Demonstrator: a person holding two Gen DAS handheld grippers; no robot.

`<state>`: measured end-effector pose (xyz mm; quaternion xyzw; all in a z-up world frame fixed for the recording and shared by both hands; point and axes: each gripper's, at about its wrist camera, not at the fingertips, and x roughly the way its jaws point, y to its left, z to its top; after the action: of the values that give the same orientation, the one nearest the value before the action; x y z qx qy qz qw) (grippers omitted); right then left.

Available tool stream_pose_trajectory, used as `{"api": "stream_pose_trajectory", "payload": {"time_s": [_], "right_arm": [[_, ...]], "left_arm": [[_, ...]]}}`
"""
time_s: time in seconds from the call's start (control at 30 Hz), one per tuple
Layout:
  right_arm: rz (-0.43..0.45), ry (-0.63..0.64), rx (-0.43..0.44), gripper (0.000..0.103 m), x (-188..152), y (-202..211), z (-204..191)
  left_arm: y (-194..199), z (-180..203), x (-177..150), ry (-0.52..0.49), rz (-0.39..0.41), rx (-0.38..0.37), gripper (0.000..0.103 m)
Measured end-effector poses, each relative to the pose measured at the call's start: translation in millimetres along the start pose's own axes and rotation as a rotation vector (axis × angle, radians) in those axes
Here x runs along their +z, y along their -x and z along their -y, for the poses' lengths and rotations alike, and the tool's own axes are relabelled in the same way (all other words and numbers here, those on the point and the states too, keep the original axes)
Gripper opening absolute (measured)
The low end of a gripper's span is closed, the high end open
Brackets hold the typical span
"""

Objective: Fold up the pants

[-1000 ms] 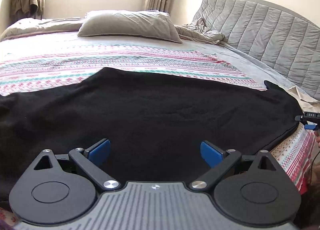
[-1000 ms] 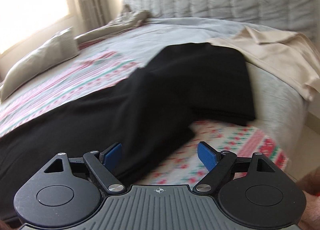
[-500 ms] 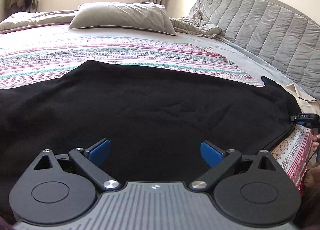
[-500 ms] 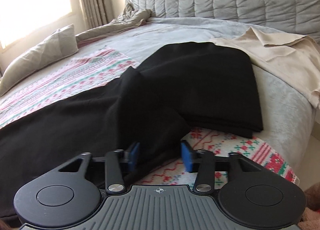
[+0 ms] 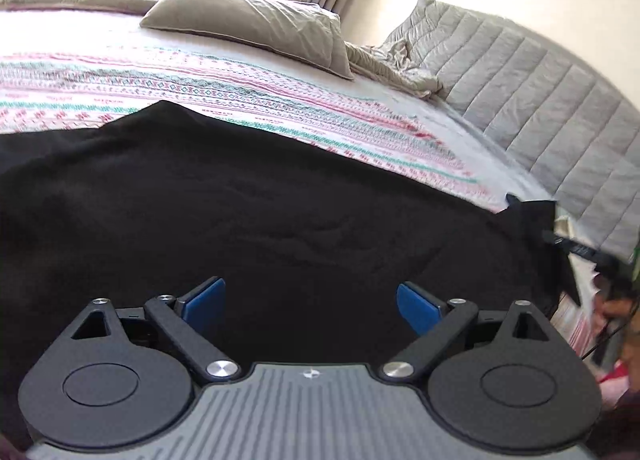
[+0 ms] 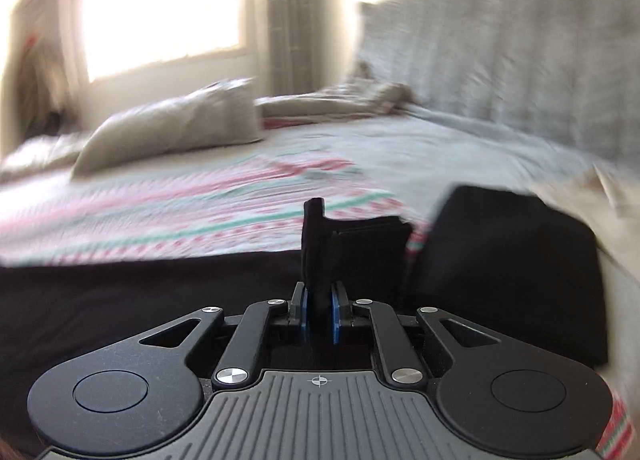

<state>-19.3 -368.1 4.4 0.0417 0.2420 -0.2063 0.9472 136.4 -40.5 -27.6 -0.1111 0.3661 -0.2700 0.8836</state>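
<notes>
Two grippers, two states: my right gripper (image 6: 319,318) is clamped on a raised corner of the black pants (image 5: 248,220), while my left gripper (image 5: 311,302) hovers with jaws apart over the cloth. Most of the pants lie spread flat across the bed (image 5: 224,76). I judge the fold barely begun; nearly everything is left. A folded black garment (image 6: 516,260) sits just beside them.

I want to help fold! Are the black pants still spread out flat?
Mostly spread. The black pants lie flat across the bed, but the right gripper has pinched one end and holds it lifted.
</notes>
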Motion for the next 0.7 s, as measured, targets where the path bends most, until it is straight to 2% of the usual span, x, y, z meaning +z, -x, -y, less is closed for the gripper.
{"api": "stream_pose_trajectory", "payload": {"time_s": [0.33,0.47,0.7], "right_arm": [[-0.067,0.265,0.238,0.01,-9.2,-5.0,-116.0],[-0.087,0.354,0.319,0.01,-21.9,7.3,-158.8],[-0.097,0.446,0.487,0.01,-36.5,32.5,-204.4]], "left_arm": [[-6.5,-10.4,4.0,0.154,-0.022,-0.166,0.079],[-10.6,-14.8,4.4,0.238,-0.028,-0.233,0.079],[-19.4,-25.5,6.2,0.392,-0.036,-0.308,0.08]]}}
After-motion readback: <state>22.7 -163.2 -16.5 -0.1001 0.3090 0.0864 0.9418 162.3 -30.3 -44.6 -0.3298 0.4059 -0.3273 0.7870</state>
